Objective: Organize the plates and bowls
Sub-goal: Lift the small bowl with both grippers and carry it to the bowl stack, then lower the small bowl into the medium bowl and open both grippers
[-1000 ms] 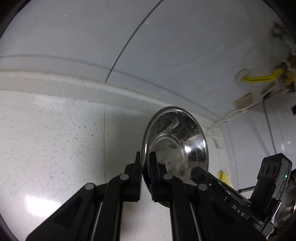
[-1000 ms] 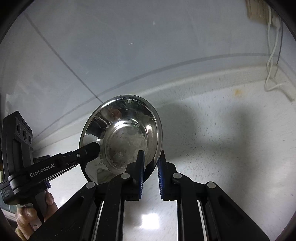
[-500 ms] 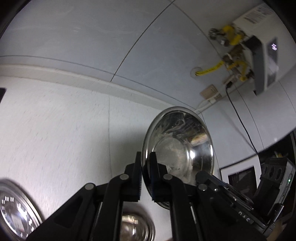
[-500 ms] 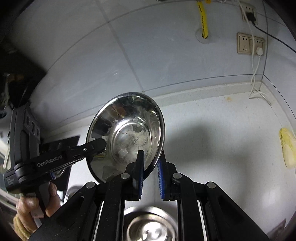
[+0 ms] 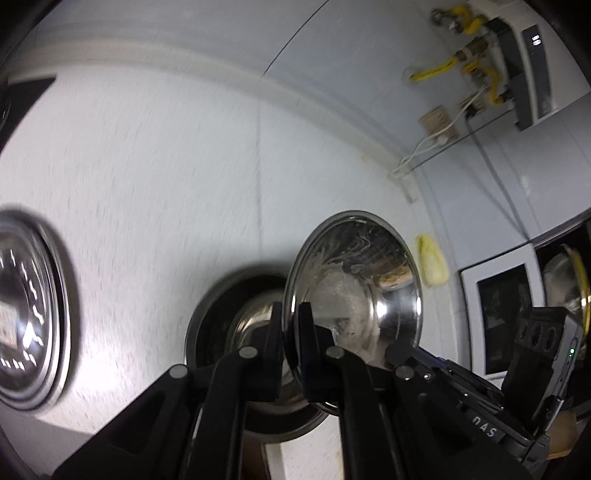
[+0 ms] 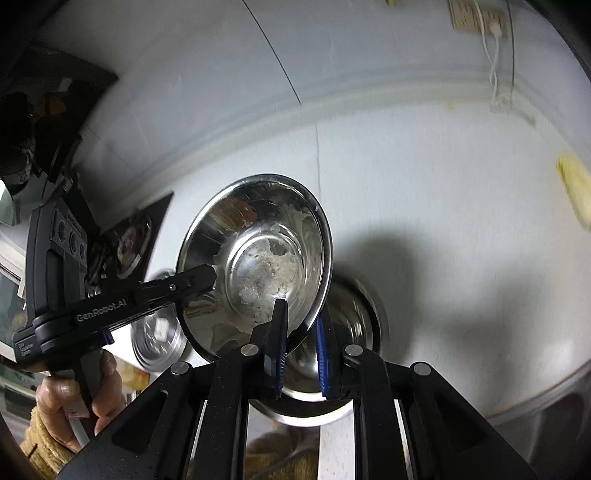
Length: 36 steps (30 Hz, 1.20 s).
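A: Left gripper (image 5: 291,343)?
B: Clamped on the rim of the steel bowl (image 5: 354,288), jaws pinched tight on the thin edge. Bowl's held up in the air, tilted on edge, inside smeared with whitish residue.

A: Right gripper (image 6: 299,354)?
B: Also gripping the same steel bowl (image 6: 255,266), blue-padded fingers (image 6: 280,347) either side of the lower rim (one pad inside, one outside). In that view the left gripper (image 6: 199,282) bites the opposite rim, a hand (image 6: 79,402) on its handle.

A: What's under it?
B: A second steel bowl (image 5: 236,332) sits on the white speckled counter (image 5: 147,166), just below and behind the held one. Flat steel plate (image 5: 29,314) further left, blurred.

A: Other stuff?
B: Yellow sponge-like thing (image 5: 432,262) by the wall, can't tell exactly. Wall outlet (image 6: 476,16) with white cable.
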Each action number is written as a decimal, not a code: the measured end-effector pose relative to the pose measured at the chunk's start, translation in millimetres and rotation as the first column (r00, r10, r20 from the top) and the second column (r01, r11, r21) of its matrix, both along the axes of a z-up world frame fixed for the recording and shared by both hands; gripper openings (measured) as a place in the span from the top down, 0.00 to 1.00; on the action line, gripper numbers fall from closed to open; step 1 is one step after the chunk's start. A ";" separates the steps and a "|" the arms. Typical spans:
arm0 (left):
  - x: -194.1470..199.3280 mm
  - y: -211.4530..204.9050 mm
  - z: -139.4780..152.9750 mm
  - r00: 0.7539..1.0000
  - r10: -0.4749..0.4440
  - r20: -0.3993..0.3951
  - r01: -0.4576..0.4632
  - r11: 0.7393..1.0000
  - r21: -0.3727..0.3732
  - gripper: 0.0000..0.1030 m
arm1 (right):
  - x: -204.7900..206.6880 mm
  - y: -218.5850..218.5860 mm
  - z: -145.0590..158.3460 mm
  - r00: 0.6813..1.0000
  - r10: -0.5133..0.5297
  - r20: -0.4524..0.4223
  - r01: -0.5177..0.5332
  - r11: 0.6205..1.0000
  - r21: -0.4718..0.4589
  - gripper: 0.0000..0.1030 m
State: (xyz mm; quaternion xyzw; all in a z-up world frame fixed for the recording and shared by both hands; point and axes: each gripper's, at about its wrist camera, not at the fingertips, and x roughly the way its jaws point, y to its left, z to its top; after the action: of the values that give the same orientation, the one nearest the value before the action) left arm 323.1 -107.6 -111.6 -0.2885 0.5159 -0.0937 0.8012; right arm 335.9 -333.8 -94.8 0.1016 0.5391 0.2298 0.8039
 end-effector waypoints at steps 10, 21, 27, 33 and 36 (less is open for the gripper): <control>-17.6 -14.3 -56.1 0.994 0.022 -0.106 -0.018 0.999 0.041 0.94 | -6.6 1.0 -60.4 0.991 -0.007 -0.135 0.007 1.000 0.004 0.88; -5.2 -23.2 -65.6 0.994 0.031 -0.101 -0.026 0.998 0.055 0.94 | -0.4 11.6 -77.1 0.988 -0.003 -0.152 0.003 1.000 0.002 0.88; -1.3 -24.8 -65.3 0.996 0.027 -0.090 -0.021 0.998 0.064 0.94 | -0.4 11.1 -82.2 0.986 0.003 -0.168 -0.002 1.000 0.007 0.87; -0.3 -21.9 -65.6 0.996 0.029 -0.088 -0.021 0.996 0.088 0.94 | -1.3 14.3 -83.0 0.986 0.015 -0.166 -0.015 1.000 0.001 0.85; -0.1 -21.0 -68.2 0.995 0.029 -0.093 -0.021 0.996 0.085 0.94 | -1.9 15.8 -82.8 0.986 0.020 -0.163 -0.020 1.000 0.001 0.85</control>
State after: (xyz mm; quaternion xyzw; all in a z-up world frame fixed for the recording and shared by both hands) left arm 323.0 -128.6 -179.8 -0.2651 0.5530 -0.0483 0.7884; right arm 334.0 -318.0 -177.6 0.1145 0.6041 0.2287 0.7548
